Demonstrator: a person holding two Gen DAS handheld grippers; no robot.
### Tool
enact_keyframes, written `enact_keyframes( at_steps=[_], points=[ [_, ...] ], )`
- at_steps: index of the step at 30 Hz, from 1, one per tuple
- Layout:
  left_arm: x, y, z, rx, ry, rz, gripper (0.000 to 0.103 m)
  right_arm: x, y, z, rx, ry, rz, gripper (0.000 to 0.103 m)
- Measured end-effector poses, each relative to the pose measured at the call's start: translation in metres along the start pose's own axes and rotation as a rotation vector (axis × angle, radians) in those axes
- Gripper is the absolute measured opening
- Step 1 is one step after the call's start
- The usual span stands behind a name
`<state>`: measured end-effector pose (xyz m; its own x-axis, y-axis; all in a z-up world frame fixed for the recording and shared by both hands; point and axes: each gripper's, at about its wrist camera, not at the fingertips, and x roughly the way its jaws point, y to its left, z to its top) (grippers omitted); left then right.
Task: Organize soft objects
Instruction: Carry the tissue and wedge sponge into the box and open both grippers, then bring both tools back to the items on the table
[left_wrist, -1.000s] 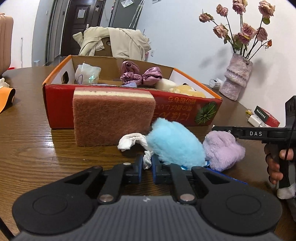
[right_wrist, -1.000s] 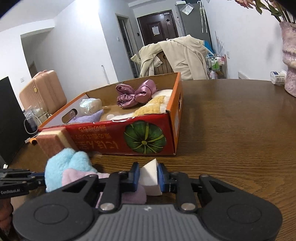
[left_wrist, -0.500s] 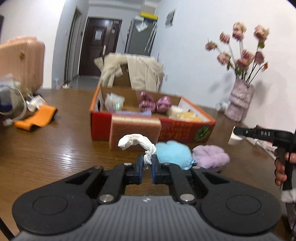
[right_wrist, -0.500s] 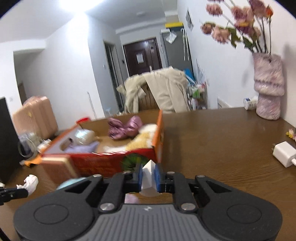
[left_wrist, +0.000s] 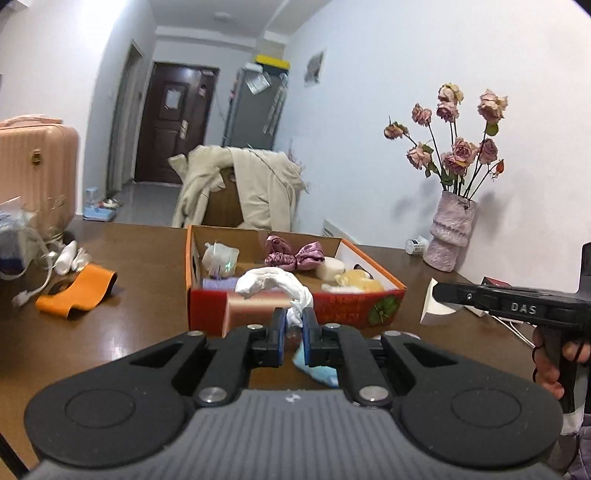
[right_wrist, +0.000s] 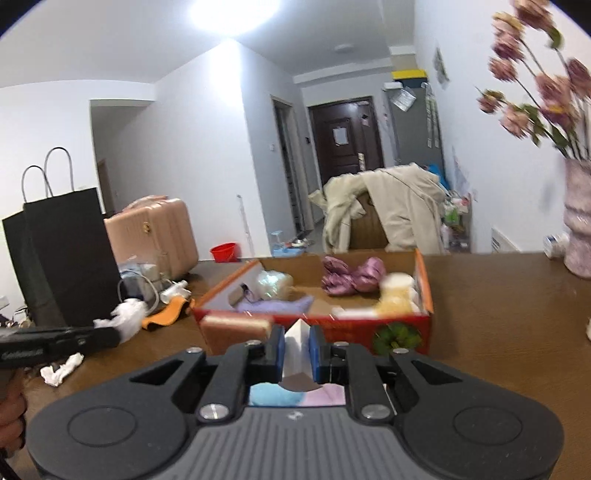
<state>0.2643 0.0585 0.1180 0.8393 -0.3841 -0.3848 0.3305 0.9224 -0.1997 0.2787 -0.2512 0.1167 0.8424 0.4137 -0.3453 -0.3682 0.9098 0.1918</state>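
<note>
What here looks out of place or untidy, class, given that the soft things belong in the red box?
A crumpled white tissue lies loose on the wooden table, left of the red box. A brown sponge leans against the box's front, outside it. Blue and lilac plush pieces also sit outside.

White walls (left_wrist: 369, 110) enclose the room; a dark door (left_wrist: 173, 122) stands at the hall's end, upper centre. A pink suitcase (left_wrist: 33, 173) sits far left, behind the brown counter (left_wrist: 129, 258); a ceiling light (right_wrist: 232, 14) glares.
</note>
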Motion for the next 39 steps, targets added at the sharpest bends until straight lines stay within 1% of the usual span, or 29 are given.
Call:
enact_keyframes(
  at_steps=[3, 5, 7, 9, 10, 12, 14, 16, 17, 18, 19, 20, 21, 22, 24, 26, 27, 29, 33, 36, 38, 39],
  points=[
    [0.041, 0.018, 0.039, 0.025, 0.038, -0.005, 0.01, 0.03, 0.004, 0.031, -0.03, 0.015, 0.031, 0.014],
    [0.078, 0.031, 0.062, 0.025, 0.089, -0.014, 0.01, 0.063, 0.003, 0.056, -0.041, 0.038, 0.048, 0.014],
    [0.121, 0.044, 0.079, 0.015, 0.156, -0.011, 0.01, 0.107, 0.003, 0.079, -0.037, 0.084, 0.068, 0.014],
    [0.162, 0.056, 0.088, 0.021, 0.237, -0.018, 0.01, 0.156, 0.002, 0.095, -0.028, 0.151, 0.072, 0.014],
    [0.182, 0.06, 0.09, 0.026, 0.265, -0.01, 0.01, 0.182, 0.002, 0.101, -0.033, 0.188, 0.064, 0.014],
    [0.215, 0.064, 0.092, 0.076, 0.313, 0.007, 0.01, 0.234, 0.001, 0.107, -0.046, 0.25, 0.028, 0.014],
    [0.247, 0.074, 0.093, 0.084, 0.37, 0.012, 0.011, 0.28, -0.001, 0.109, -0.059, 0.3, -0.009, 0.014],
    [0.268, 0.086, 0.093, 0.087, 0.402, 0.03, 0.013, 0.322, -0.006, 0.107, -0.051, 0.349, -0.04, 0.014],
    [0.272, 0.091, 0.093, 0.087, 0.401, 0.043, 0.014, 0.337, -0.01, 0.104, -0.027, 0.359, -0.045, 0.017],
    [0.273, 0.094, 0.092, 0.088, 0.394, 0.045, 0.026, 0.349, -0.014, 0.102, 0.006, 0.367, -0.038, 0.018],
    [0.272, 0.098, 0.092, 0.085, 0.377, 0.034, 0.042, 0.359, -0.019, 0.1, 0.039, 0.375, -0.029, 0.022],
    [0.269, 0.103, 0.092, 0.077, 0.352, 0.035, 0.046, 0.367, -0.022, 0.098, 0.061, 0.382, -0.018, 0.033],
    [0.266, 0.106, 0.093, 0.074, 0.333, 0.033, 0.049, 0.372, -0.024, 0.096, 0.064, 0.386, -0.007, 0.038],
    [0.263, 0.11, 0.094, 0.071, 0.324, 0.027, 0.049, 0.373, -0.024, 0.093, 0.058, 0.38, -0.006, 0.042],
    [0.258, 0.113, 0.098, 0.061, 0.306, 0.029, 0.049, 0.371, -0.025, 0.091, 0.04, 0.352, -0.017, 0.042],
    [0.252, 0.115, 0.105, 0.048, 0.289, 0.036, 0.053, 0.366, -0.027, 0.093, 0.048, 0.343, -0.015, 0.044],
    [0.25, 0.114, 0.108, 0.044, 0.283, 0.044, 0.056, 0.362, -0.028, 0.097, 0.056, 0.335, -0.012, 0.045],
    [0.241, 0.111, 0.115, 0.041, 0.272, 0.063, 0.056, 0.349, -0.028, 0.105, 0.056, 0.321, -0.008, 0.052],
    [0.212, 0.096, 0.127, 0.061, 0.235, 0.079, 0.059, 0.31, -0.026, 0.123, 0.009, 0.282, -0.004, 0.056],
    [0.184, 0.079, 0.133, 0.071, 0.202, 0.093, 0.06, 0.27, -0.026, 0.136, -0.017, 0.234, -0.019, 0.064],
    [0.161, 0.065, 0.136, 0.079, 0.166, 0.107, 0.062, 0.238, -0.027, 0.142, -0.023, 0.2, -0.022, 0.068],
    [0.149, 0.058, 0.136, 0.082, 0.146, 0.116, 0.065, 0.224, -0.027, 0.143, -0.026, 0.189, -0.025, 0.068]
  ],
)
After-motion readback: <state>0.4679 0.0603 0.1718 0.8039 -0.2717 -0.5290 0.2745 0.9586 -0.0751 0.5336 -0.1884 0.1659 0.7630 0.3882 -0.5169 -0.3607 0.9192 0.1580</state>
